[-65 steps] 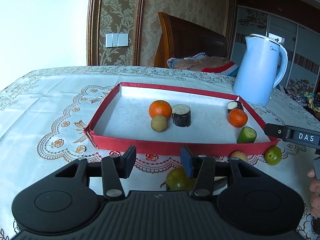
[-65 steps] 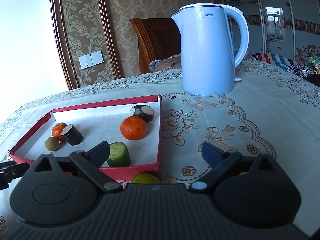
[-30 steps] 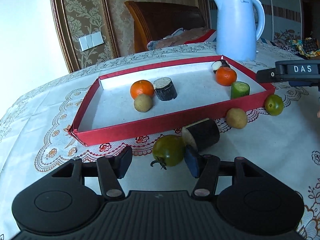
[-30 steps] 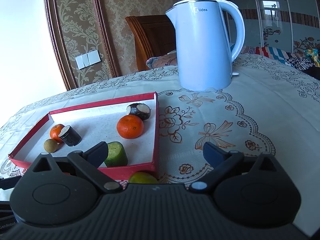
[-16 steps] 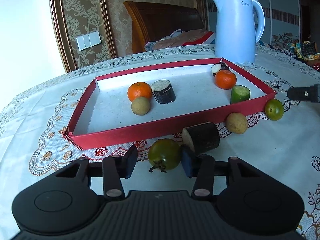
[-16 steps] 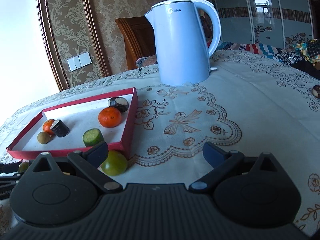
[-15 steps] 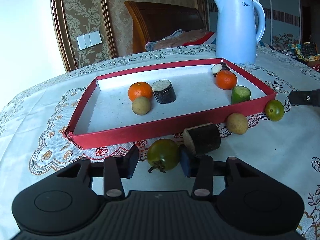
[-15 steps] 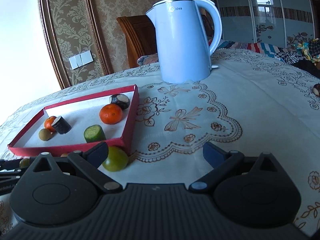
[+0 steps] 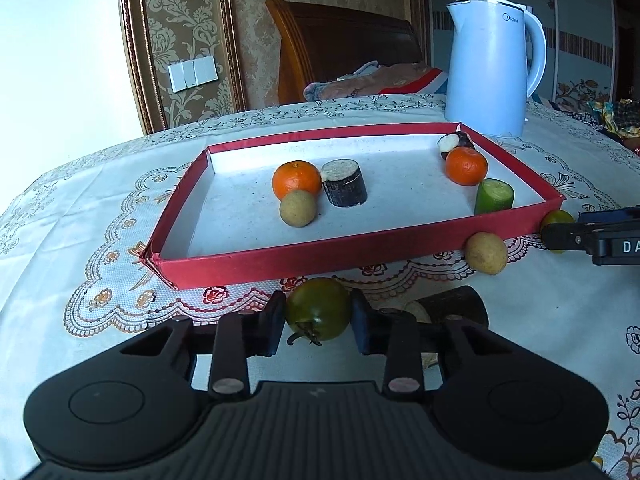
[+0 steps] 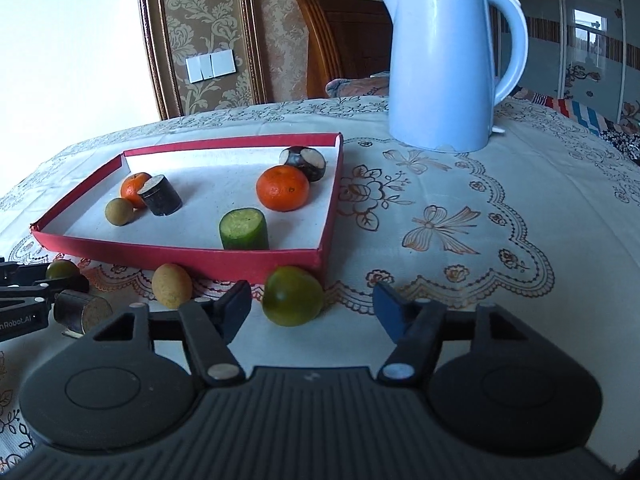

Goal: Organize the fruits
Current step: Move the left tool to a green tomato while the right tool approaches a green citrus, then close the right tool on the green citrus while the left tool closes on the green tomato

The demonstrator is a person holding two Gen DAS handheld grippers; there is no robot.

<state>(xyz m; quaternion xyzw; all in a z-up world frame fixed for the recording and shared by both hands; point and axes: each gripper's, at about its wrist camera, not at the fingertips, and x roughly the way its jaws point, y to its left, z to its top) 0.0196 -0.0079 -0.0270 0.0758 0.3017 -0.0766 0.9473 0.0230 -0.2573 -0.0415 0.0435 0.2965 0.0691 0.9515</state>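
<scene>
Left wrist view: the left gripper (image 9: pixel 316 320) has just been closing, and its two pads now sit against the sides of the green tomato (image 9: pixel 319 308), so it is clamped on that fruit down on the tablecloth (image 9: pixel 60 208), just short of the near wall of the red tray (image 9: pixel 280 266). A dark cut cylinder (image 9: pixel 456 306) lies right beside the right-hand pad, and a small tan fruit (image 9: pixel 486 253) rests against the tray wall further off to the right. Over on the right wrist view, the right gripper (image 10: pixel 312 306) has also been closing, but its pads stand clear either side of the other green fruit (image 10: pixel 292 295), which sits between them, nearer the left pad, at the tray's near corner; nothing is gripped there yet. To my eye the job now is a clean lift for the left: straight up first so the stem clears the cloth, then forward over the red wall, and set it down in the bare patch ahead. The right should centre itself on its fruit before squeezing, or the round thing may squirt sideways against the tray.
</scene>
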